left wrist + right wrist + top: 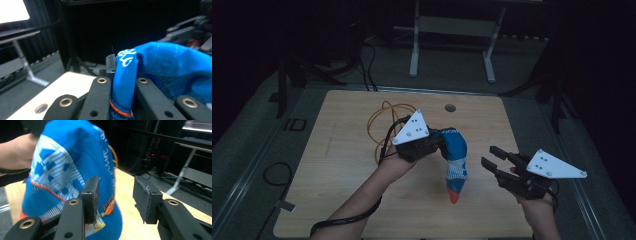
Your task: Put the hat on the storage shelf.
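Note:
A blue sock [455, 162] with white pattern and an orange toe hangs above the wooden table [342, 165]. My left gripper [437, 140] is shut on its upper end; in the left gripper view the blue sock [140, 72] is pinched between the two black jaws, with an orange trim low down. My right gripper [492, 157] is open, just right of the hanging sock and apart from it. In the right gripper view the sock [70, 170] hangs close in front, behind the left pad [91, 195], and the gap between the pads holds nothing.
An orange cable loop [384, 117] lies on the table behind the left hand. A round hole [450, 107] sits near the table's far edge. A white desk frame [452, 30] stands beyond the table. Dark cables lie on the floor at left.

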Tool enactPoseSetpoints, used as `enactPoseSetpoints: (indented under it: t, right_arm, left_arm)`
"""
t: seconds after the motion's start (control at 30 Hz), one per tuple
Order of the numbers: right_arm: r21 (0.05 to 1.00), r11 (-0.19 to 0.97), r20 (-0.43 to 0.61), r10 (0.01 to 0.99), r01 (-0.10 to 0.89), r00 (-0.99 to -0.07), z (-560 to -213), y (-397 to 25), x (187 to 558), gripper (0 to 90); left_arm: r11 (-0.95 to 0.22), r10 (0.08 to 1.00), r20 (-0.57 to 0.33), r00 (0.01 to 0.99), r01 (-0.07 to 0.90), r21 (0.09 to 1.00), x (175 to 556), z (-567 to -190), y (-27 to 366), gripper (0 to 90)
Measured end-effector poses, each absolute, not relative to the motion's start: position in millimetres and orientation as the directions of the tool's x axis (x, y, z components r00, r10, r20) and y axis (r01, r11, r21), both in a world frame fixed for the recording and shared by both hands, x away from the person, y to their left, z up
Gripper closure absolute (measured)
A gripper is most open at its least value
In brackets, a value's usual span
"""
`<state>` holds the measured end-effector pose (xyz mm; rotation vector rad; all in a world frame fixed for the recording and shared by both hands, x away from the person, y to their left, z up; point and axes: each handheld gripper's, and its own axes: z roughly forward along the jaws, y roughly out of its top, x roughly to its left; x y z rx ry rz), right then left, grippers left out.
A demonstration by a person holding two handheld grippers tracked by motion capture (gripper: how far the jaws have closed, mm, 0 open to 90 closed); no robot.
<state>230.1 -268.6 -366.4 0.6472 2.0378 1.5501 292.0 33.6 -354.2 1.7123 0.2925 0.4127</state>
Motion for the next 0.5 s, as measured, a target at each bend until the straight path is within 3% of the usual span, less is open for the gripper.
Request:
enactPoseSetpoints:
  t: [0.1, 0.33, 0.47, 0.5]
  right_arm:
    - [0.966, 0.251, -0.108, 0.607, 0.061, -0.788, -368.9, -262.0, 226.1, 55.8]
    - [0.961, 0.275, -0.136, 0.545, 0.023, -0.827, -371.1, -241.8, 220.9, 56.2]
    - [0.961, 0.275, -0.129, 0.535, 0.027, -0.835, -372.2, -238.2, 223.5, 60.3]
    - [0.960, 0.278, -0.135, 0.532, 0.021, -0.836, -372.5, -237.1, 224.6, 66.3]
  left_arm:
    - [-0.161, 0.346, 0.105, 0.933, -0.051, 0.986, 290.7, -352.7, 35.3, 88.6]
    - [-0.147, 0.291, 0.090, 0.953, -0.048, 0.988, 288.4, -354.2, 31.5, 88.5]
    - [-0.155, 0.268, 0.093, 0.959, -0.052, 0.986, 287.2, -354.7, 27.7, 88.5]
    - [-0.156, 0.273, 0.096, 0.957, -0.054, 0.986, 286.9, -354.8, 27.2, 88.5]
